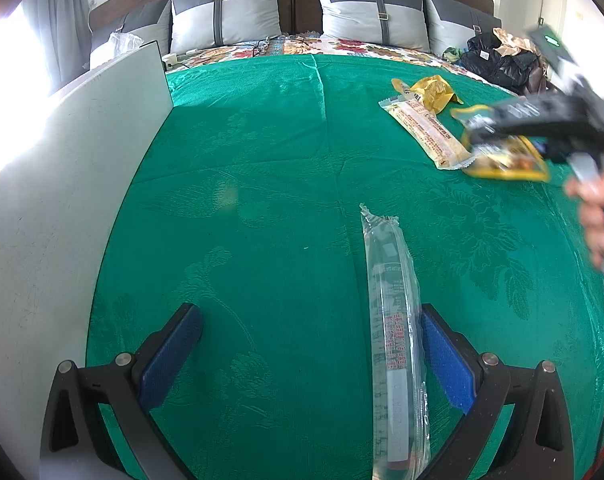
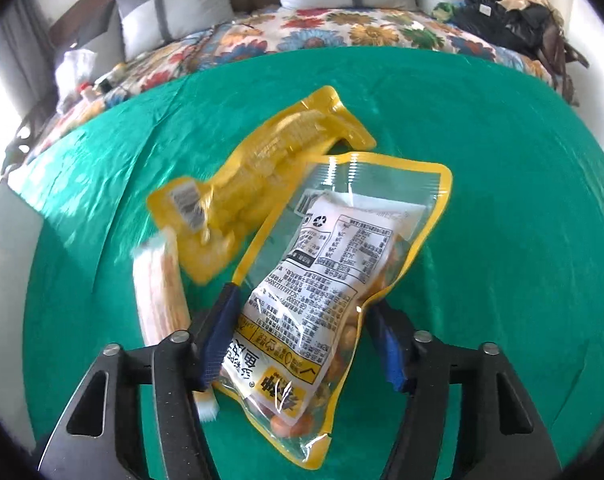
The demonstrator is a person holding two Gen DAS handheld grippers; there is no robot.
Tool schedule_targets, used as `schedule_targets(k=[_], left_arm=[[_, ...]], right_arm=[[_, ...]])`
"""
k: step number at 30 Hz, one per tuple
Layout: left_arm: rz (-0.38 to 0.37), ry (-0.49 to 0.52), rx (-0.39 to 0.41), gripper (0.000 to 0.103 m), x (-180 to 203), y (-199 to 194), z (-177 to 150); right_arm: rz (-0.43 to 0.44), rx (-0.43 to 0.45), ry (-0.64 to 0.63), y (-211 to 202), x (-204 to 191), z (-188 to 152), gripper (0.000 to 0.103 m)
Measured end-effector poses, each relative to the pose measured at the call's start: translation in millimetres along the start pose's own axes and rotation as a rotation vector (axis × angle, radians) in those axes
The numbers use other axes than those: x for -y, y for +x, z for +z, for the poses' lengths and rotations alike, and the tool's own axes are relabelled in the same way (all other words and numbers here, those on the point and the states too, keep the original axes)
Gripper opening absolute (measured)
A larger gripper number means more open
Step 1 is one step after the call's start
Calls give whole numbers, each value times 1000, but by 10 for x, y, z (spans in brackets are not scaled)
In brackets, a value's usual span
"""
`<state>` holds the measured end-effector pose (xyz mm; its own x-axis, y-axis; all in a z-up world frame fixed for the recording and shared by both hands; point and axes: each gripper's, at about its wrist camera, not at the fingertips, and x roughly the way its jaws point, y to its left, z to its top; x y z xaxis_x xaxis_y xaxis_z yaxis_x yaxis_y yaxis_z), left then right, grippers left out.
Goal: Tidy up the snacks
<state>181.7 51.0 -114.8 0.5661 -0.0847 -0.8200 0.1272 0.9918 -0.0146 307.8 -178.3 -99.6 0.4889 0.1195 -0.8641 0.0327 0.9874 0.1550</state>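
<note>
My right gripper (image 2: 302,300) is shut on a clear, yellow-edged snack bag (image 2: 342,240), its blue pads pressing both sides of the bag's lower half above the green cloth (image 2: 502,200). Behind the bag lie a yellow vacuum-packed corn cob (image 2: 262,168) and a long beige bar packet (image 2: 158,292). In the left wrist view the same bag (image 1: 510,164) hangs blurred under the right gripper (image 1: 478,132), by the beige packet (image 1: 426,128) and the yellow packet (image 1: 434,90). My left gripper (image 1: 308,312) is open. A long clear packet (image 1: 394,320) lies on the cloth just inside its right finger.
A white board (image 1: 62,200) stands along the left edge of the bed. Grey pillows (image 1: 226,12) line the headboard, with a floral sheet below them. Black bags and clothes (image 1: 498,60) are piled at the far right. A person's hand (image 1: 594,216) grips the right tool.
</note>
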Motion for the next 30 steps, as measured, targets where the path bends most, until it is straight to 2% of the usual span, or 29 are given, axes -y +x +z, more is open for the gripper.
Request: schedule_targets(k=[4,6,7,8,9,15,17,21,26,30], left_arm=[[0,0,0,103,-2,0,-1],[1,0,0,103,-3,1,0],[1,1,0,103,-3,1,0],[1,1,0,103,-4,1,0],[0,0,0,103,-4,-1,-2],[0,0,0,103,-6,2,-1],[0,0,0,103,-6,3,1],[0,0,0,103,-7,4,0],[0,1,0,103,-7,2,-1],[0,1,0,103,-9,3,-1]], right_arm=[[120,-7,-175,-384,292,-588,62],[149,4,-253,-552,451,-868,63],[149,13,-270,-642,561,-1005,69],[131,27,-262,-735,688,-1125,84],[104,44,-234,-811,799,-1210,90],[85,197,32,-1150,1299,-1670,90],[70,216,75,-1206,1364,-1601,89],[-37,253,75,-1211,1448,-1561,89],[43,256,222,-1167,1719,-1557,89],[105,284,291,-1190,1844,-1592,89]])
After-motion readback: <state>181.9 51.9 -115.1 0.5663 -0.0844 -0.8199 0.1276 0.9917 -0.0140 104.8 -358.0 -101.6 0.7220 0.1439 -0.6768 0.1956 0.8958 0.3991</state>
